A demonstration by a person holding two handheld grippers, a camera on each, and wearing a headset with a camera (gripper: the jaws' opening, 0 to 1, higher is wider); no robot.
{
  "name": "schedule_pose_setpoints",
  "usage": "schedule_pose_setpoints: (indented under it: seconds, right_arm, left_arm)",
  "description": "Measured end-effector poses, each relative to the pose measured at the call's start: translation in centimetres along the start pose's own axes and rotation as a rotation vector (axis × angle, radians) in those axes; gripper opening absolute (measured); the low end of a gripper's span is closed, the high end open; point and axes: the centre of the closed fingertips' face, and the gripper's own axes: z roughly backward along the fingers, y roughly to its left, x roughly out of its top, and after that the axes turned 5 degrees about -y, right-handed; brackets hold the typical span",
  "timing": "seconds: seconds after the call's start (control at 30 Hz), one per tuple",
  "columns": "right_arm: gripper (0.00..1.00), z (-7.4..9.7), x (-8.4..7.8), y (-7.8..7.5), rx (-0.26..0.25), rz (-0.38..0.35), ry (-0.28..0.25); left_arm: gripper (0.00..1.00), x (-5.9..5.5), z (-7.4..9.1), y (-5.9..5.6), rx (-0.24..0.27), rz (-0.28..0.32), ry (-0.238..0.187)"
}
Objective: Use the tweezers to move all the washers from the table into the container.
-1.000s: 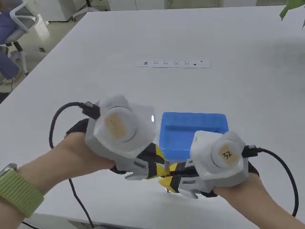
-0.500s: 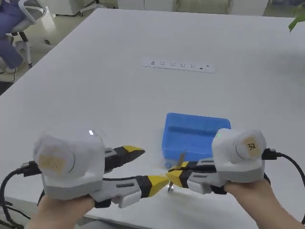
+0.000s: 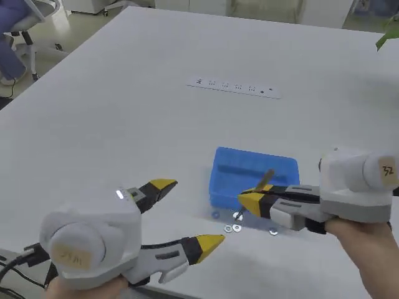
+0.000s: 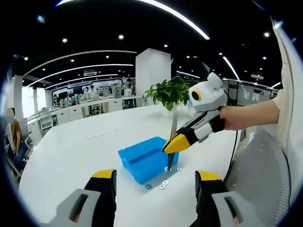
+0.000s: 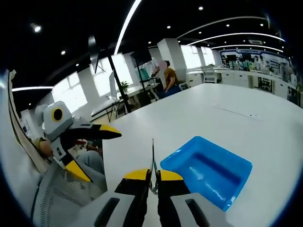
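On the wide white bench (image 3: 124, 112), close to my edge, sits the blue rectangular plastic container (image 3: 249, 174), open and, as far as I can see, with no washers inside yet. My right gripper (image 3: 246, 199) hovers just in front of its near wall, jaws clenched on the slim metal tweezers (image 3: 267, 177). My left gripper (image 3: 194, 212) hangs off to the side, well apart from the work, with its jaws spread wide and nothing between them.

The tweezers stand steeply. Their long axis runs from a top that leans back over the container down to tips on the bench. The small silver ring washers (image 3: 237, 228) lie scattered flat on the bench at those tips, between me and the container wall. One is just beside the points, and I cannot tell whether it is pinched. The right gripper is the nearer one by far. I judge the carry to be short: up from the bench, away from me, over the near wall.

A "32" (image 3: 388, 170) is printed on the right gripper's round cap. The white power strip (image 3: 234, 87) further back carries markings too small to read.
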Motion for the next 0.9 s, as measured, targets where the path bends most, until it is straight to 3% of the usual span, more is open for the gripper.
schedule_pose_setpoints:
  seconds: [0.1,0.17,0.27,0.53,0.73,0.9]
  right_arm:
    - [0.02,0.6,0.7,-1.2,-0.04,0.018,-0.007]
    - [0.02,0.9,1.0,-2.5,-0.08,0.025,-0.006]
    - [0.02,1.2,0.9,-4.8,-0.142,0.038,0.009]
    - [0.02,0.2,-0.8,-8.6,-0.209,0.04,0.041]
    - [0.02,-0.7,-2.3,-10.2,-0.24,0.039,0.079]
    - [0.03,-0.6,-2.7,-11.0,-0.261,-0.003,0.064]
  left_arm:
    - [0.73,0.4,0.0,0.2,0.001,0.052,-0.03]
    - [0.78,0.9,0.1,0.6,0.013,0.12,-0.072]
    - [0.85,0.9,0.3,1.2,0.032,0.173,-0.087]
    - [0.94,1.6,0.4,1.6,0.051,0.196,-0.132]
    - [0.95,1.7,0.6,1.8,0.062,0.215,-0.144]
    - [0.95,1.7,0.6,1.9,0.066,0.215,-0.146]
